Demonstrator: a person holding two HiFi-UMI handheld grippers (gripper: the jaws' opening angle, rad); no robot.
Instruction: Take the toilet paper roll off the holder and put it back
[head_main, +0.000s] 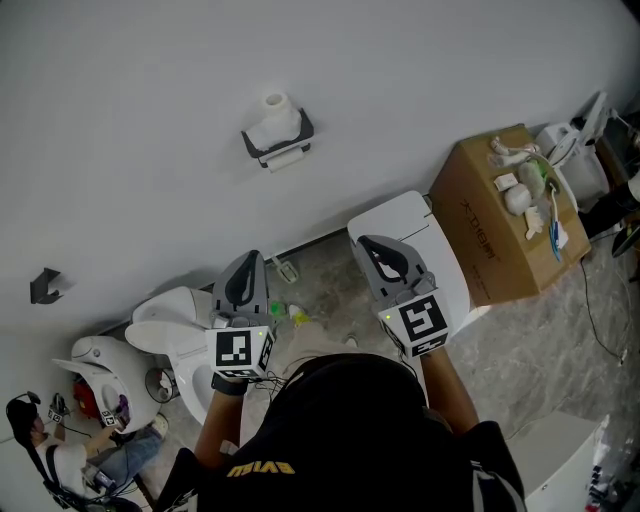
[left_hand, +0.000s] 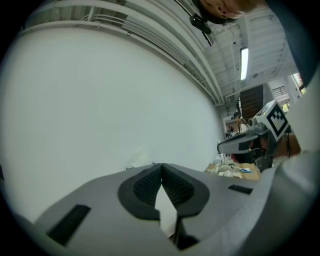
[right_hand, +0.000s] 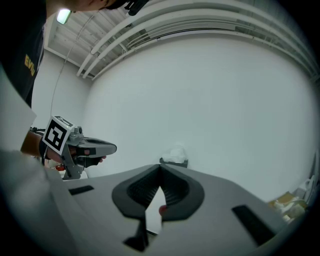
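Observation:
A white toilet paper roll (head_main: 274, 118) stands upright on a dark wall-mounted holder (head_main: 282, 145) high on the white wall. In the right gripper view the roll (right_hand: 175, 154) sits on the holder (right_hand: 173, 162) just above my jaws; in the left gripper view it is a faint white shape (left_hand: 139, 158). My left gripper (head_main: 244, 262) and right gripper (head_main: 372, 243) hang well below the holder, both pointing at the wall. Each is shut with its tips meeting and nothing held.
A white toilet (head_main: 172, 335) stands low on the left, a white cabinet (head_main: 415, 240) to the right, and a cardboard box (head_main: 500, 220) with small items on top beyond it. A dark wall fitting (head_main: 44, 285) is at far left. A person (head_main: 70, 460) sits at bottom left.

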